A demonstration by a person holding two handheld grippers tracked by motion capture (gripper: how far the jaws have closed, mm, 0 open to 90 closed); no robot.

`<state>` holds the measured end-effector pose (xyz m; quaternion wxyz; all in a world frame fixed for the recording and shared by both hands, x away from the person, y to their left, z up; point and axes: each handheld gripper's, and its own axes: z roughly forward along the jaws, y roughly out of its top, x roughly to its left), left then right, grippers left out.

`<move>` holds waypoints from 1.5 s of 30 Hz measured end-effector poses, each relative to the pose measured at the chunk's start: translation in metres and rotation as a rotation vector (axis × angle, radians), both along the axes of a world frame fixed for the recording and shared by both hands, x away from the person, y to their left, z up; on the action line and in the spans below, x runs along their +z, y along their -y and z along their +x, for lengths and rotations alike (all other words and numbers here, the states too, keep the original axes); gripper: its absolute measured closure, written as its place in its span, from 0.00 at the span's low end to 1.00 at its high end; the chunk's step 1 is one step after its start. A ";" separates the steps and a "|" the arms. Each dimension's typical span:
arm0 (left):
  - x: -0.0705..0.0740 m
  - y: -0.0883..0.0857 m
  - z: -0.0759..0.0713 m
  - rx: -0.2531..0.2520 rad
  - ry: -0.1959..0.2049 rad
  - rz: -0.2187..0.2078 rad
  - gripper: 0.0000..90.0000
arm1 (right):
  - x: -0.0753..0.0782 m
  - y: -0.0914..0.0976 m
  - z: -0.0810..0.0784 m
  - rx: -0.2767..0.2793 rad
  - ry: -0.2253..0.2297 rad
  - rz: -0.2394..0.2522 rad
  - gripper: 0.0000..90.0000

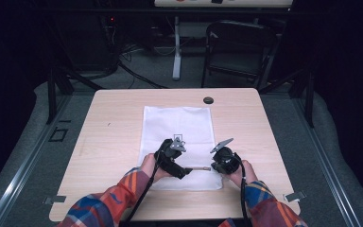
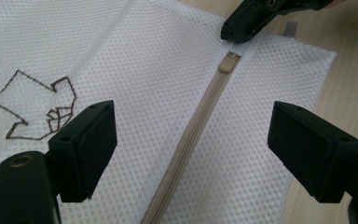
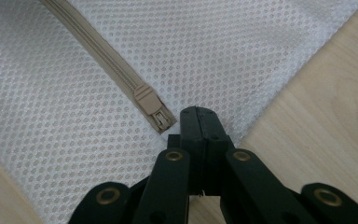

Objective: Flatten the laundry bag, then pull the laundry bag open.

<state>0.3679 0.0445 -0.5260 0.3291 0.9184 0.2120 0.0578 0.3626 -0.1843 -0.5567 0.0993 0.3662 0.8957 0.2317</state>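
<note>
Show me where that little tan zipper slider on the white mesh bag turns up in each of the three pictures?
High view: the zipper slider lies near the bag's front edge, just left of the right gripper.
Left gripper view: upper middle, at the top end of the tan zipper, under the other gripper's tip.
Right gripper view: centre, just left of the shut jaws.
Shared landmark: the tan zipper line on the white mesh bag.

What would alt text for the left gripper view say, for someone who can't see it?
Two open black jaws of the left gripper straddle a beige zipper running up a white mesh laundry bag. At the zipper's far end the shut right gripper pinches the bag's edge; a brown stitched arrow lies left.
</note>
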 end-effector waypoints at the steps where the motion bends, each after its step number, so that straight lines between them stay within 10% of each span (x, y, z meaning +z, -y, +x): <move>1: 0.000 0.002 0.001 -0.002 0.000 -0.002 0.17 | 0.000 0.000 0.000 -0.005 0.001 0.005 1.00; 16: -0.008 0.024 0.004 -0.047 -0.001 -0.014 0.24 | -0.001 0.000 0.000 -0.016 0.002 0.018 1.00; 45: -0.033 0.052 0.009 -0.107 -0.059 -0.028 0.74 | -0.001 0.001 -0.001 -0.017 0.010 0.023 1.00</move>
